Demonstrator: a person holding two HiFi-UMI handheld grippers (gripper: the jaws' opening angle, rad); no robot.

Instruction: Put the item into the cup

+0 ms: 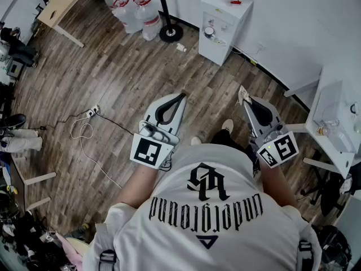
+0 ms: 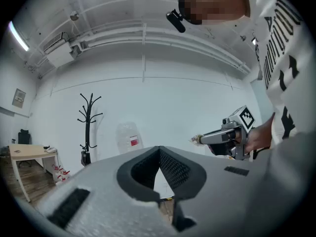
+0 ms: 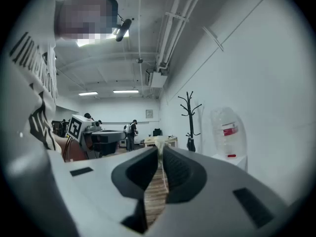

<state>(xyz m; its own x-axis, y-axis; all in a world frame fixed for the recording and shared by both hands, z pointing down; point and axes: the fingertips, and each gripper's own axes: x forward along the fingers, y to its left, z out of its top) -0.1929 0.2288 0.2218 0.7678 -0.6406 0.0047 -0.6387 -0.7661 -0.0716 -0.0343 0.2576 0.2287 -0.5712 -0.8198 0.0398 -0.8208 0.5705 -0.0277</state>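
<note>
Right now we are holding both tools side by side over the wooden floor. The left tool is sitting with its jaws together, empty. The right tool is clamping a small pale item at its tips, well apart from the white worktop at our right, which is carrying clear containers; we cannot tell which is the cup. Farther off, a water dispenser and a coat stand are standing by the wall.
</note>
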